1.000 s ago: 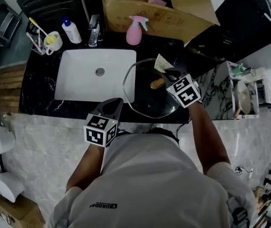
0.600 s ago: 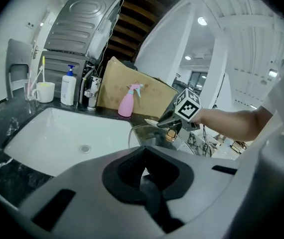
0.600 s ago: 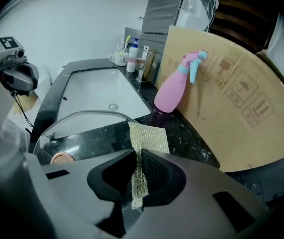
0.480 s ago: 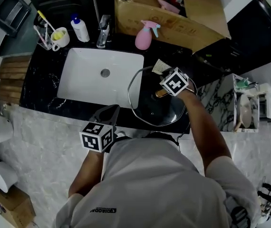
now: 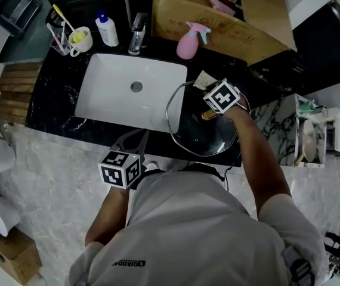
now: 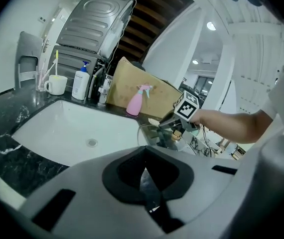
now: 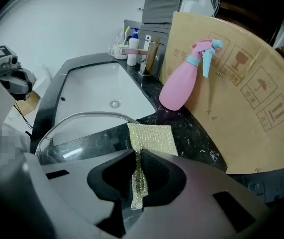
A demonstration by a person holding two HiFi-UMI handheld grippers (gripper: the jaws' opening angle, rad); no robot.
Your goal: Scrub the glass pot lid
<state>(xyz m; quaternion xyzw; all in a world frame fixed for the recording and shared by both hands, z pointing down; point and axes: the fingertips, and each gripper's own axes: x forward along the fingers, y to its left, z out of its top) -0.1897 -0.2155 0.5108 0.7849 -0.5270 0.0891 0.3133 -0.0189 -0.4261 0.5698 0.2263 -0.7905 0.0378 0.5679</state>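
The glass pot lid lies flat on the black counter right of the sink, its wooden knob showing under my right arm. A yellow-green scrub cloth rests on the counter just past the lid's far rim. My right gripper is shut on the cloth's near edge, and a strip of it hangs between the jaws. In the head view this right gripper reaches over the lid. My left gripper hovers shut and holding nothing at the counter's front edge, short of the lid.
A white sink with a tap lies left of the lid. A pink spray bottle stands against a cardboard box behind the cloth. A soap bottle and a cup of toothbrushes stand at the back left.
My right gripper has moved away from me across the lid towards the cloth at its far rim. The left gripper has stayed by the counter's front edge.
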